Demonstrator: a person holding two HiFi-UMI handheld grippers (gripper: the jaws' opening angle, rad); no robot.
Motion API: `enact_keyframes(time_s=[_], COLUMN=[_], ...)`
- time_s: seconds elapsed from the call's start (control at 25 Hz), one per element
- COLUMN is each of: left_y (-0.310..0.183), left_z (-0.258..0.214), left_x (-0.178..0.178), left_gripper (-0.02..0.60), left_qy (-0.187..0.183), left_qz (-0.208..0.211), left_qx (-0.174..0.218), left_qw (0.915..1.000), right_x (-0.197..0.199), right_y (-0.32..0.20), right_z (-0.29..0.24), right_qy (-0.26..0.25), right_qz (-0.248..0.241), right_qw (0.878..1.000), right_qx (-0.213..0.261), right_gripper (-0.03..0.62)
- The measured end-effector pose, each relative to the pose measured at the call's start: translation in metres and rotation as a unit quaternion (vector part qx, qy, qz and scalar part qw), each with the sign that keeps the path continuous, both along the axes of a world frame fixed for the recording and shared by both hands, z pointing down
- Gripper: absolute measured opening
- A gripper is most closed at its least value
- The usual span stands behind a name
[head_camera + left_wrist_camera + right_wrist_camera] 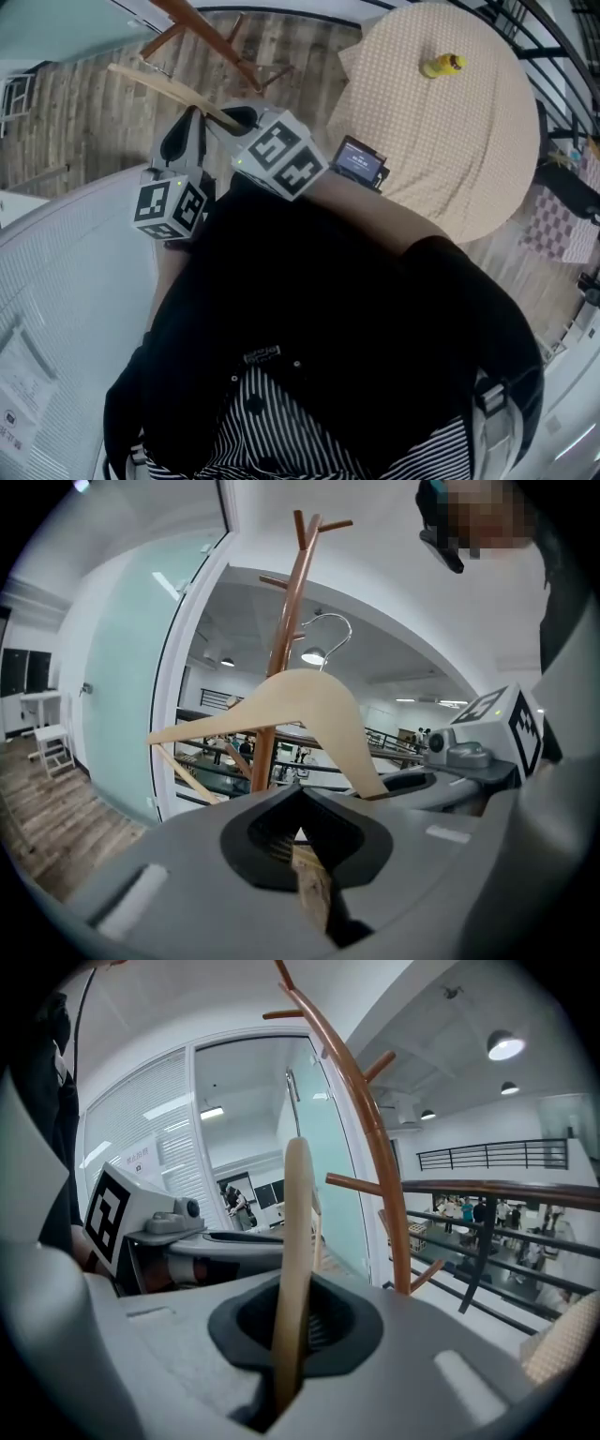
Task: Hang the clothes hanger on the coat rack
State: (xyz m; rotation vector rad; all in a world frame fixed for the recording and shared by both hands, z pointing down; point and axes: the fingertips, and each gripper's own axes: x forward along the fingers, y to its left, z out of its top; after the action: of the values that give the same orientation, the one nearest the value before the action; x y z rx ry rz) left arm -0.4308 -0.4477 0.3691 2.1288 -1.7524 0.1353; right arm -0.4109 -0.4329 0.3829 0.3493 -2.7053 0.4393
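A pale wooden clothes hanger (291, 705) with a metal hook (328, 635) is held up between both grippers. My left gripper (302, 841) is shut on a wooden part of the hanger, seemingly its lower bar. My right gripper (292, 1335) is shut on the hanger (296, 1232), seen edge-on and rising from its jaws. The brown wooden coat rack (286, 621) stands just behind the hanger, and the hook lies to the right of its pole. In the head view both grippers (185, 141) (246, 120) point at the rack (211, 37), with the hanger (164, 86) across them.
A round table under a beige cloth (450, 141) stands to the right and carries a yellow object (442, 65). A small screen device (359, 161) sits at its edge. A glass partition (122, 696) is behind the rack, and a dark railing (497, 1194) runs beyond it.
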Motion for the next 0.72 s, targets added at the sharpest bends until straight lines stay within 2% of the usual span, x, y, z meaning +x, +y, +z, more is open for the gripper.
enact_keyframes(time_s=[0.44, 0.72], left_y=[-0.037, -0.055], left_z=[0.002, -0.001], left_x=[0.007, 0.017], left_gripper=[0.003, 0.003], left_qy=[-0.022, -0.015], left_qz=[0.043, 0.075], left_qx=[-0.01, -0.003], left_qw=[0.9988, 0.9971], right_x=[0.004, 0.01], right_y=[-0.028, -0.036], right_z=[0.003, 0.009], right_qy=[0.01, 0.024], right_qz=[0.035, 0.049], right_qw=[0.999, 0.998], right_qx=[-0.006, -0.016], right_gripper=[0.009, 0.009])
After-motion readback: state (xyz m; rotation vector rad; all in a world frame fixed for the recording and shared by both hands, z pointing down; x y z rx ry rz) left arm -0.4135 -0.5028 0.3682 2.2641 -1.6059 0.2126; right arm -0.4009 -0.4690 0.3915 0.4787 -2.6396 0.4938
